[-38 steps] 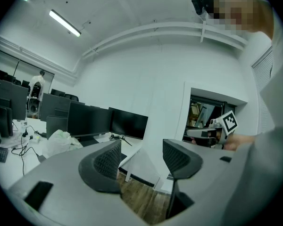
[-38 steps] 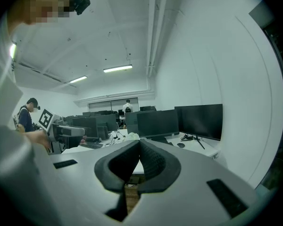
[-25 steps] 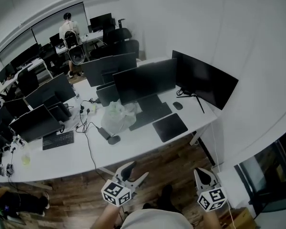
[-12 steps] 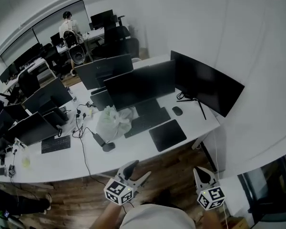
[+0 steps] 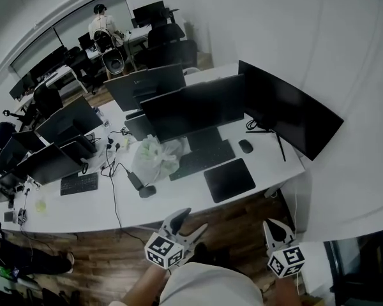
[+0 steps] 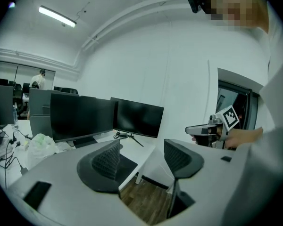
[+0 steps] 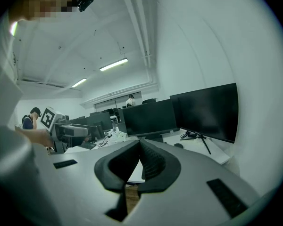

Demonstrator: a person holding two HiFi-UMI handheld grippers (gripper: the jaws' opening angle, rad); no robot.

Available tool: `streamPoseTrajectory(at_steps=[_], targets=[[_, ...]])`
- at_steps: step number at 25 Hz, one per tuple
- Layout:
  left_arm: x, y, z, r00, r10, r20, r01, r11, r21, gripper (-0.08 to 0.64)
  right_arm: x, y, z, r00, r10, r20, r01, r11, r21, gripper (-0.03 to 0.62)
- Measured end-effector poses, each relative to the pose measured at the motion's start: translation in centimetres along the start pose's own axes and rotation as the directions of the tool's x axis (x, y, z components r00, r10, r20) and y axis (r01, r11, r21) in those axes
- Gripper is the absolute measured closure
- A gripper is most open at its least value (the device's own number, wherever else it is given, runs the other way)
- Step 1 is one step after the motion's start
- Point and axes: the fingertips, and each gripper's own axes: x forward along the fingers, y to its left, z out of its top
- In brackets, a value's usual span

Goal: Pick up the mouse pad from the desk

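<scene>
Since the earlier head view, the desk [image 5: 179, 199] has shifted slightly lower and sits larger in frame, and both grippers have come closer to its front edge. The mouse pad has kept its place on the desk.

The mouse pad [image 5: 229, 180] is a dark rectangle lying flat near the desk's right front corner. Nothing rests on it and nothing touches it. The keyboard [image 5: 202, 160] lies just beside it to the left and slightly behind. The mouse [image 5: 245, 146] sits behind the pad, apart from it. Two dark monitors stand behind these: one [image 5: 198, 107] behind the keyboard, the other [image 5: 290, 110] angled at the desk's right end. A crumpled plastic bag [image 5: 154, 157] lies left of the keyboard, with black cables [image 5: 115, 171] beyond it.

The left gripper [image 5: 190, 225] is over the wood floor [image 5: 242, 222], short of the desk edge and well apart from the pad. Its jaws stand apart with nothing between them. The right gripper [image 5: 276, 228] is held beside it, also over the floor, in front of the desk's right corner. Its jaws are closed pad against pad, with nothing held.

A person [image 5: 101, 23] stands at a far desk.
</scene>
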Motion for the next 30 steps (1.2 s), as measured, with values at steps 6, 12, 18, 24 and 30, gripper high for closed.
streamPoseTrajectory(at_steps=[6, 12, 18, 24, 30], targets=[[2.7, 1.8, -0.3, 0.999, 0.022, -0.029, -0.022, 1.000, 0.001, 0.245, 2.8, -1.8, -0.4, 1.000, 0.014, -0.026, -0.013, 1.000, 0.020, 0.580], [5.8, 4.5, -0.8, 0.998, 0.020, -0.051, -0.021, 1.000, -0.019, 0.241, 5.9, -3.7, -1.1, 0.999, 0.007, -0.050, -0.005, 1.000, 0.029, 0.580], [9.5, 8.6, -0.8, 0.997, -0.002, -0.078, -0.001, 1.000, -0.028, 0.241, 10.2, -5.9, -0.6, 0.997, -0.017, -0.076, 0.020, 0.999, 0.037, 0.580], [13.2, 12.6, -0.9, 0.992, -0.042, -0.116, 0.038, 0.999, -0.035, 0.241, 14.8, -7.9, -0.7, 0.991, -0.046, -0.123, 0.053, 0.997, 0.059, 0.580], [16.5, 16.5, -2.6, 0.983, -0.067, -0.170, 0.062, 0.998, -0.033, 0.241, 18.9, -9.0, -1.2, 0.985, -0.061, -0.165, 0.081, 0.990, 0.118, 0.580]])
